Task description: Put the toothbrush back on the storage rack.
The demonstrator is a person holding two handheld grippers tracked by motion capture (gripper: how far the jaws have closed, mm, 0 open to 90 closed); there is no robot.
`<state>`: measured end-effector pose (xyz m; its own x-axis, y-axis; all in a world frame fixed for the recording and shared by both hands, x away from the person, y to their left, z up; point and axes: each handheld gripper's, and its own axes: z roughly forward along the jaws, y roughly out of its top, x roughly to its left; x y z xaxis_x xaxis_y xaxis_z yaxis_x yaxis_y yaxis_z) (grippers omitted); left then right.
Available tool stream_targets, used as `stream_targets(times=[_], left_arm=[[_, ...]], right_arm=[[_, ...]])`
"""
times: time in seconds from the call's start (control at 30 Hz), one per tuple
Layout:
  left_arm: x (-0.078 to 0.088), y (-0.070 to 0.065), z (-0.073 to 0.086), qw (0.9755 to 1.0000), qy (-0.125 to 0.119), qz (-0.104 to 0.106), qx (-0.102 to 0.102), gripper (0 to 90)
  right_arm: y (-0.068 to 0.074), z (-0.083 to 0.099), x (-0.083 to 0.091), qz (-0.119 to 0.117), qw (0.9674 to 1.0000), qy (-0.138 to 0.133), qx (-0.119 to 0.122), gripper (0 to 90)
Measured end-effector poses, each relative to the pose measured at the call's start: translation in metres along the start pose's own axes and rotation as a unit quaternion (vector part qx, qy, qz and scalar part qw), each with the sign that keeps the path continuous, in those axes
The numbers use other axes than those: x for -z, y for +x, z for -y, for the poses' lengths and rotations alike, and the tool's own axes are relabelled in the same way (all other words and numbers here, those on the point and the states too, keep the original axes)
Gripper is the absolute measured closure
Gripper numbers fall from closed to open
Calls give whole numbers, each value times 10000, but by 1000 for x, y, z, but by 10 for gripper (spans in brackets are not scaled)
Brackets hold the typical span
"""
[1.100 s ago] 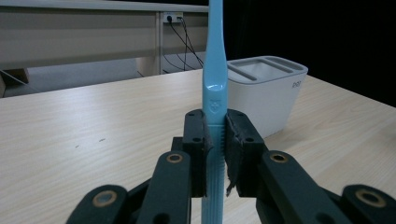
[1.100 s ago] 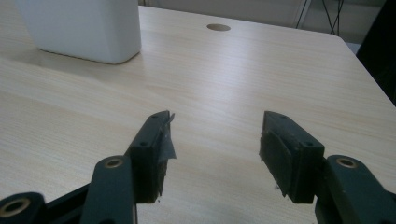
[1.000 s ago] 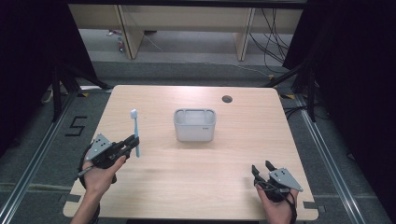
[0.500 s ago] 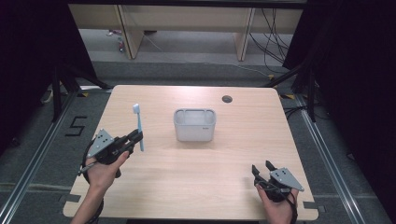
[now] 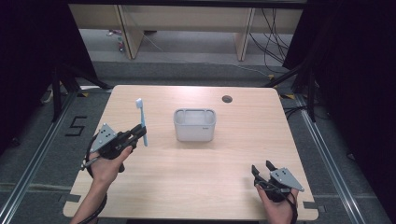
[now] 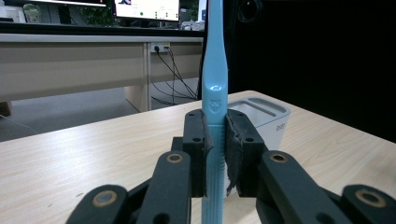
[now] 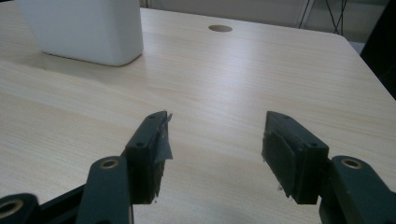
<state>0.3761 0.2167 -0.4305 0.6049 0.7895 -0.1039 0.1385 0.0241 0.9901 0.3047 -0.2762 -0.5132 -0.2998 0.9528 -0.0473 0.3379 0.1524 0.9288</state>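
A light blue toothbrush is standing upright, head uppermost, above the left part of the table, to the left of the white holder and clear of it. The left gripper is clamping the toothbrush by its lower handle; in the left gripper view the two black jaws are pressing against either side of the handle, with the holder lying just behind and to the right. The holder, a rounded rectangular container with compartments, is sitting on the table near its middle. The right gripper is resting well to the right of the holder, near the table's front edge, its jaws spread apart and gripping nothing; in the right gripper view bare wood is showing between them. The table surface is pale wood grain, with a round cable hole beyond and to the right of the holder. Behind the holder, a grey floor, pale furniture legs and trailing cables are showing, with black curtains hanging at both sides.
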Motion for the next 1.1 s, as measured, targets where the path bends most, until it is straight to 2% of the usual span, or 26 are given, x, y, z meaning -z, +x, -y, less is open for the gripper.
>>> stream_targets(times=[0.03, 0.17, 0.23, 0.33, 0.53, 0.57, 0.8, 0.9, 1.1], left_arm=[[-1, 0, -1, 10000, 3, 12, -3, 786], [-4, -1, -2, 10000, -6, 30, -19, 786], [-5, -1, -3, 10000, -1, 37, -32, 786], [-7, -1, -5, 10000, -36, 43, -32, 786], [-11, -1, -6, 10000, -36, 39, -58, 786], [-12, -1, -7, 10000, -35, 39, -56, 785], [-16, -1, -10, 9999, -48, 46, -99, 786], [-19, -1, -12, 9999, -72, 55, -77, 786], [-25, -3, -15, 9998, -58, 78, -157, 785]], right_arm=[[2, 0, 0, -20, 9999, 12, -115, 419], [1, 0, 0, -8, 10000, 26, 8, 421], [3, 0, 0, -21, 9999, 77, -130, 421], [2, 0, -1, -72, 9999, 49, -111, 420], [1, 0, 0, -18, 10000, 44, -3, 420], [2, 0, 0, -78, 9999, 74, -107, 420], [2, 0, 0, -81, 9999, 81, -55, 422], [2, 0, -1, -105, 9999, 87, -74, 421], [2, 0, 0, -113, 9998, 104, -105, 422]])
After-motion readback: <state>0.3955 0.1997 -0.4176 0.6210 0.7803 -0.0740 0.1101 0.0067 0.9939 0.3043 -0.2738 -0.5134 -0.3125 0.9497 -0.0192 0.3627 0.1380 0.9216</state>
